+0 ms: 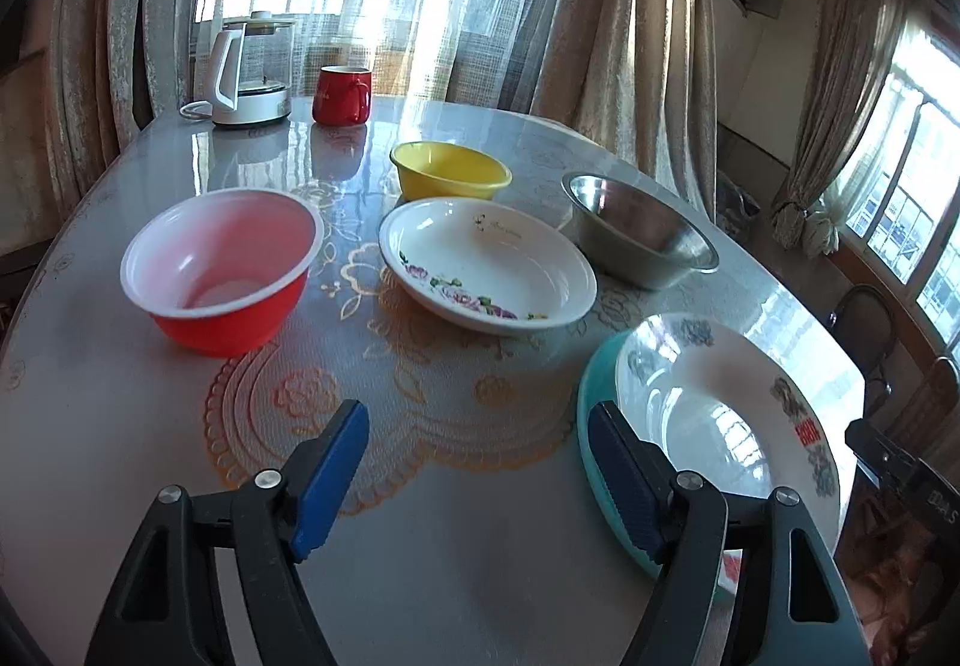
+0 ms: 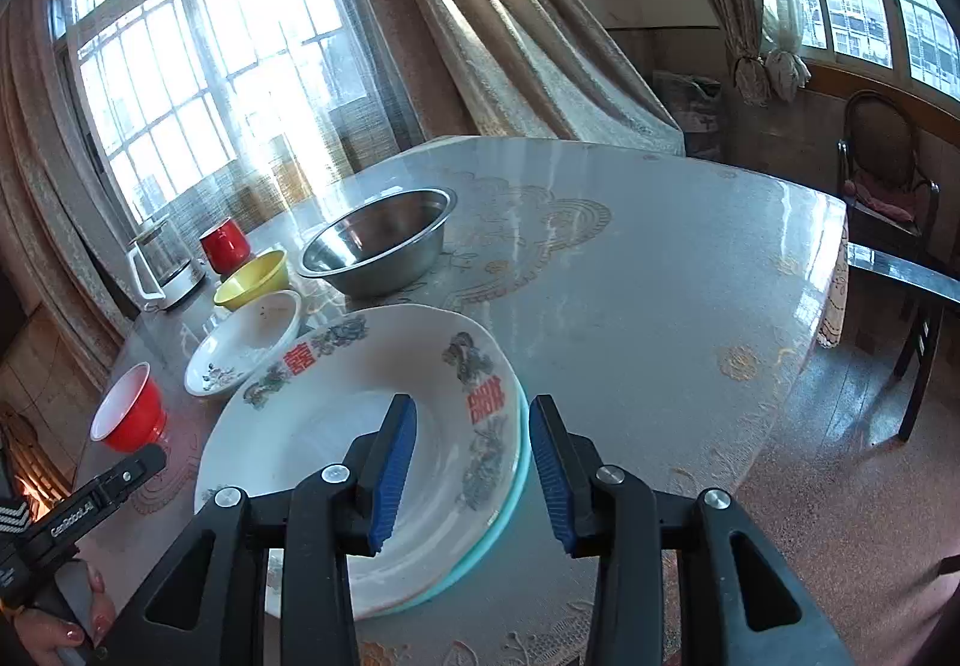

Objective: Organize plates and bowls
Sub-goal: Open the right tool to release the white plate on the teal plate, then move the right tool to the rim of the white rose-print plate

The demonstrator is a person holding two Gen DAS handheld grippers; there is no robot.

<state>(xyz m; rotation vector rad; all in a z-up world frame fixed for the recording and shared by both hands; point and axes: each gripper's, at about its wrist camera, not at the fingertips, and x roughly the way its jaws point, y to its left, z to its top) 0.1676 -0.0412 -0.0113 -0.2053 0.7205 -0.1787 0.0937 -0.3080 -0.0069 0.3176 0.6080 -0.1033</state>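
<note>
Both claws are seen parted and empty: the left claw (image 1: 477, 477) over the bench (image 1: 456, 576), the right claw (image 2: 471, 477) straddling the white plate's (image 2: 312, 426) rim without touching, lower centre of frame.

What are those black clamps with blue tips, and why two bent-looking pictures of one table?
There is no robot here: a person holds a two-finger clamp in each hand, each with a wide-angle camera looking along its fingers. One picture comes from the left gripper, the other from the right gripper. On the table stand a red bowl, a yellow bowl, a flowered plate, a steel bowl, a red mug and a kettle. A white plate lies on a teal plate. Both grippers are open and hold nothing; the right one straddles the stacked plates' rim.
</note>
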